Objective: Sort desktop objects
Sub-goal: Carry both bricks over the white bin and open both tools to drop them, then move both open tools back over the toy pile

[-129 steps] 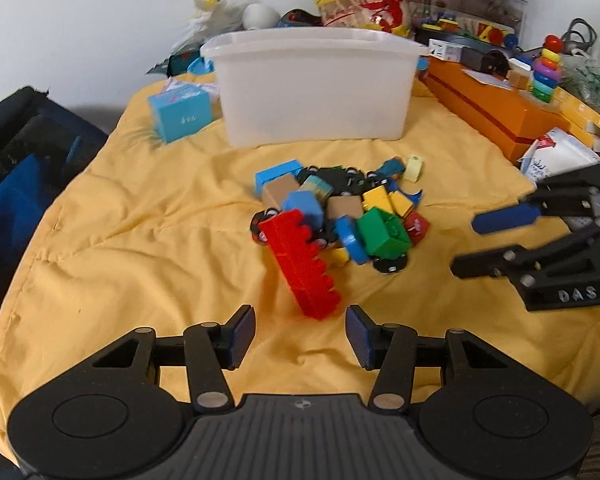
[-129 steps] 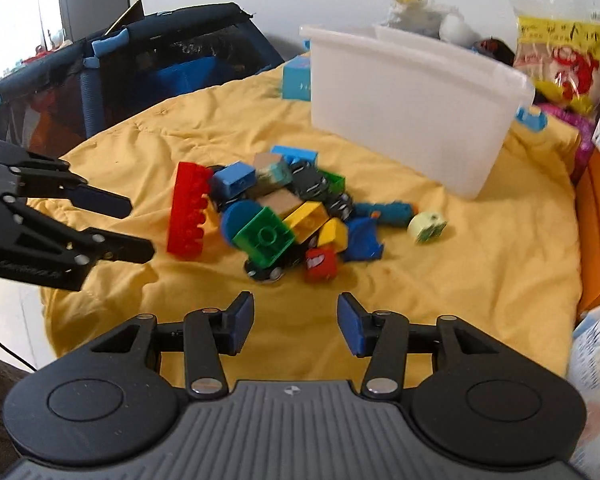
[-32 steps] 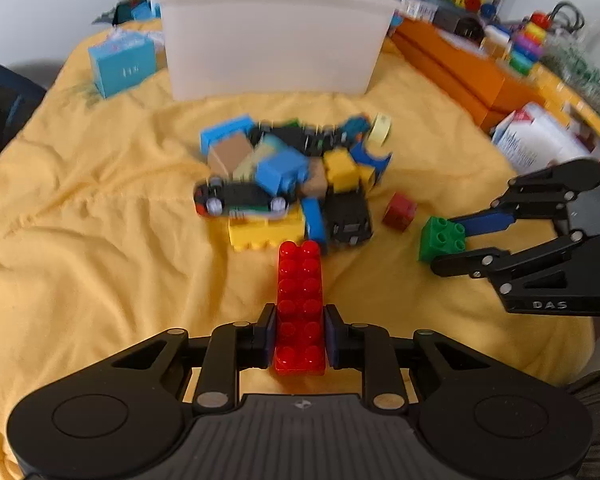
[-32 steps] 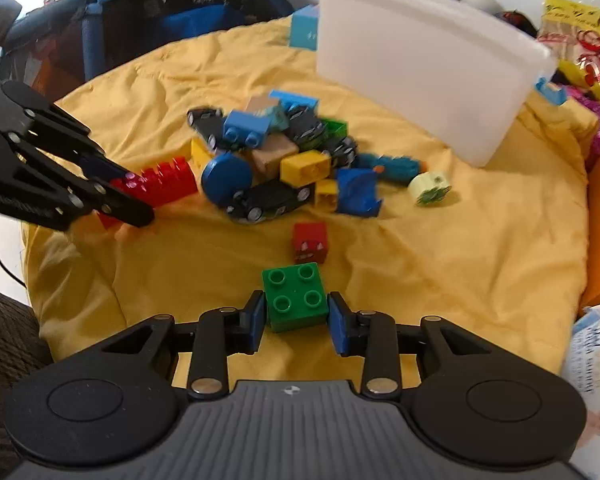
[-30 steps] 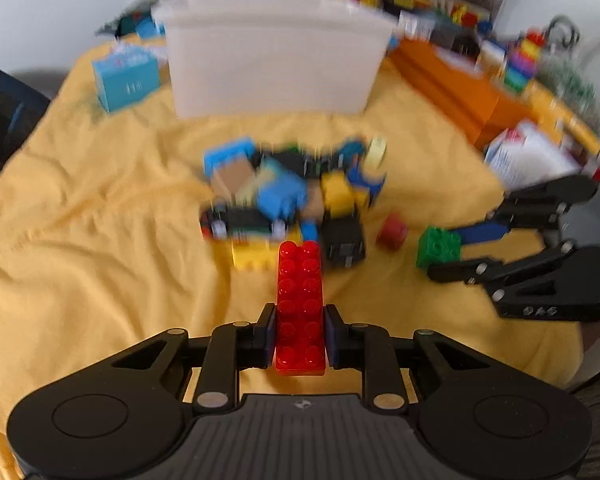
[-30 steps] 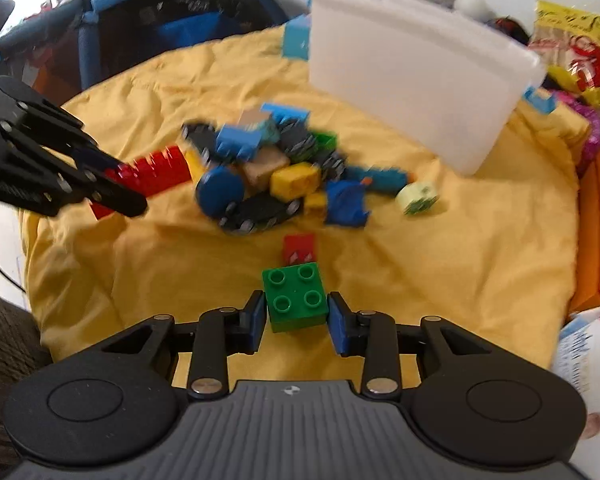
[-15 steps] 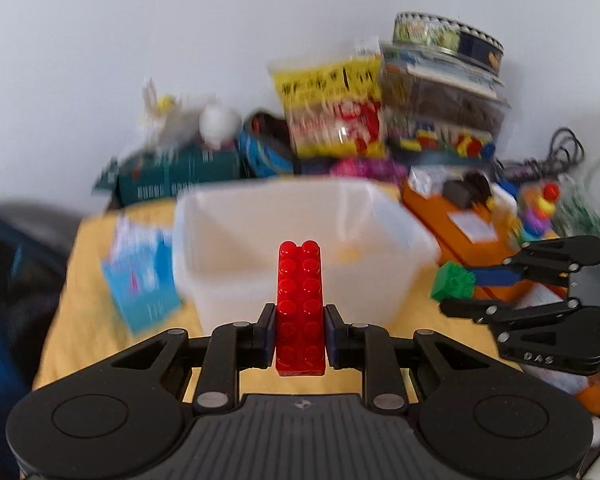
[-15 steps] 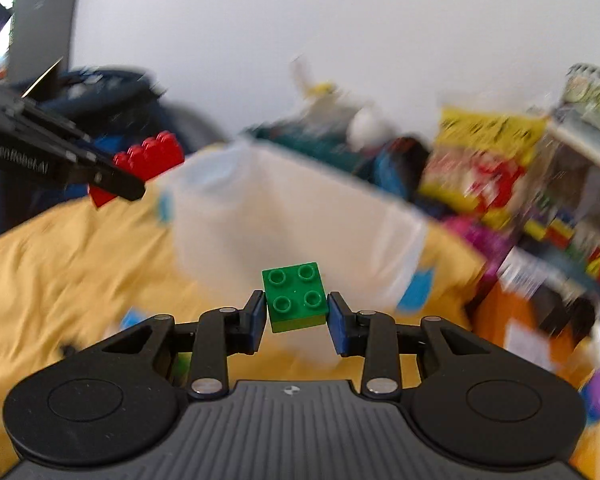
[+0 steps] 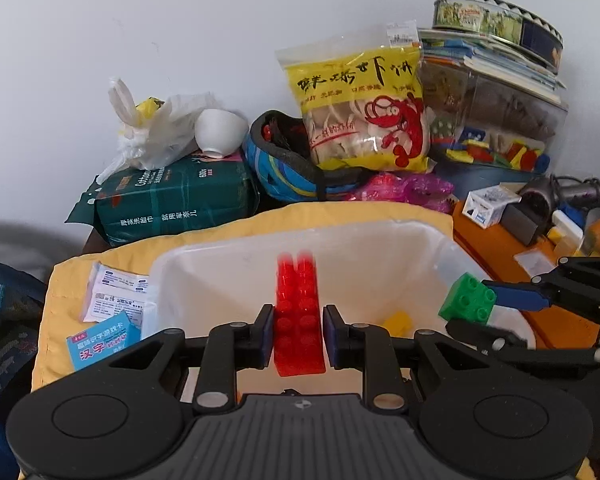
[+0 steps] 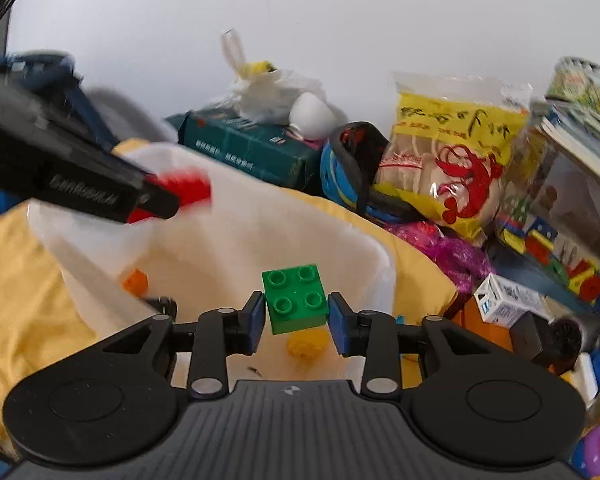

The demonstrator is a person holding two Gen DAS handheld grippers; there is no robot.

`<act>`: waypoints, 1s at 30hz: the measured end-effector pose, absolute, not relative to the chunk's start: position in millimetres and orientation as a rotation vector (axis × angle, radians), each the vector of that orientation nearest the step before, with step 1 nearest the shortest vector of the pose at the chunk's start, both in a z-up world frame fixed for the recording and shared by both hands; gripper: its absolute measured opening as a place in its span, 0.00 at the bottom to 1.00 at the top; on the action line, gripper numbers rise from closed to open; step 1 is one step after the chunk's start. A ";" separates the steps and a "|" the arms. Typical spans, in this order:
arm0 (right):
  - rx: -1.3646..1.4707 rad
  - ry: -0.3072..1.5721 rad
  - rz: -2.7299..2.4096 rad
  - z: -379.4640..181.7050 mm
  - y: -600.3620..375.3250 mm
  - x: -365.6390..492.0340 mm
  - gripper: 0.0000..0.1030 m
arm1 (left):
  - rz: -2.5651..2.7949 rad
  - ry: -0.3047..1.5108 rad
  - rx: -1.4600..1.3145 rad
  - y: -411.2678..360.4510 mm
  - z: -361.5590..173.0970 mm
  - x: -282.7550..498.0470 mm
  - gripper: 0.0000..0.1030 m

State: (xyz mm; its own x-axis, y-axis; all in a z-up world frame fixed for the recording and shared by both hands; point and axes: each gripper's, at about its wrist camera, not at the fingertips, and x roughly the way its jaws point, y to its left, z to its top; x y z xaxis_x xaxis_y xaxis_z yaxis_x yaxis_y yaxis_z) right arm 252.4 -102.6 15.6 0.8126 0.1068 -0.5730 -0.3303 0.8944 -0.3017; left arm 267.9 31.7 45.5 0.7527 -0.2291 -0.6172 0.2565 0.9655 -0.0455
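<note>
A: Where is the long red studded plastic brick (image 9: 299,312)?

B: Between the blue pads of the left gripper (image 9: 297,336), lower end level with the pads, the rest reaching forward over the open white translucent plastic bin (image 9: 228,280). It is motion-blurred and small gaps show on both sides, so I cannot tell whether the jaws pinch it or have let go.

A: And the square green four-stud plastic brick (image 10: 296,298)?

B: It sits between the fingers of the right gripper (image 10: 297,320), studs up and slightly tilted, above the bin's inside. The left pad lies against it; a narrow gap shows at the right pad, so the grip is unclear too.

A: Anything in the bin?

B: A small yellow block (image 10: 306,344) lies on its floor under the green brick, and an orange piece (image 10: 135,282) shows at the left wall.

A: Around it?

B: The bin stands on a yellow quilted cloth (image 9: 60,300). Behind it are a dark green tissue pack (image 9: 176,196) and a yellow snack bag with a red shrimp print (image 9: 364,112).
</note>
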 end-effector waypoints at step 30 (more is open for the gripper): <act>-0.176 0.820 0.632 -52.2 -124.7 90.6 0.44 | -0.204 0.866 0.097 43.2 -50.0 26.7 0.58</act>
State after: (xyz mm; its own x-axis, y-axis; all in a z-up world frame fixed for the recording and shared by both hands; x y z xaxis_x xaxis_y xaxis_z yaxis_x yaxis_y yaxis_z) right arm 90.6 -124.7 -52.2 0.5113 0.4566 -0.7280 -0.5882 0.8036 0.0909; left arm 26.7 43.2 -50.0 0.6299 -0.1387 -0.7642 0.2175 0.9761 0.0021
